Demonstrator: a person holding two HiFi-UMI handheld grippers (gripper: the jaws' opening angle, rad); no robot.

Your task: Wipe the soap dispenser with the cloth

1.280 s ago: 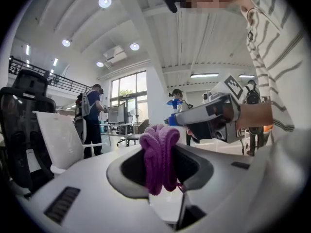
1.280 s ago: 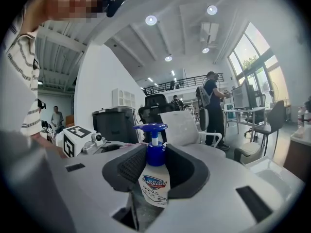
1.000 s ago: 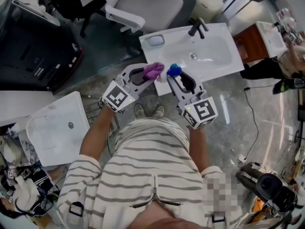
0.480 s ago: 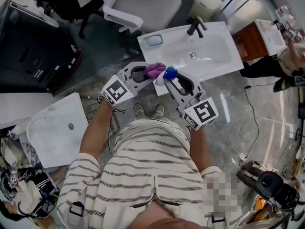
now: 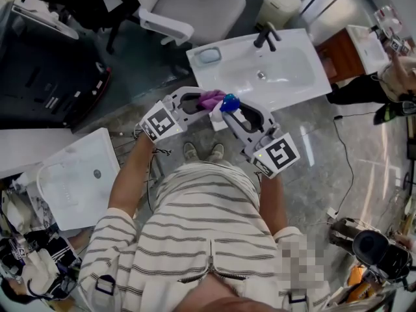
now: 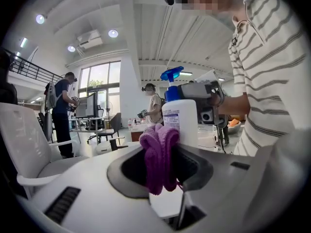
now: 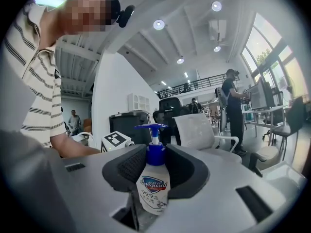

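Note:
My right gripper (image 5: 229, 106) is shut on a white soap dispenser (image 7: 154, 185) with a blue pump top (image 5: 228, 101), held upright between the jaws (image 7: 155, 178). A purple cloth (image 6: 159, 159) is bunched in my left gripper (image 6: 160, 171), which is shut on it. In the head view the cloth (image 5: 211, 99) sits right against the left side of the dispenser, in front of the person's chest. From the left gripper view the dispenser's white body (image 6: 181, 120) stands just behind the cloth, touching or nearly so.
A white basin (image 5: 279, 70) with a black tap (image 5: 266, 36) lies beyond the grippers, a soap dish (image 5: 209, 55) at its left end. A grey chair (image 5: 195, 8) stands behind it. A white tray (image 5: 75, 177) lies on the floor at left. Other people stand farther off.
Both grippers have drifted slightly left and the left one has sunk a little, bringing the cloth lower against the dispenser. Both grips are unchanged.

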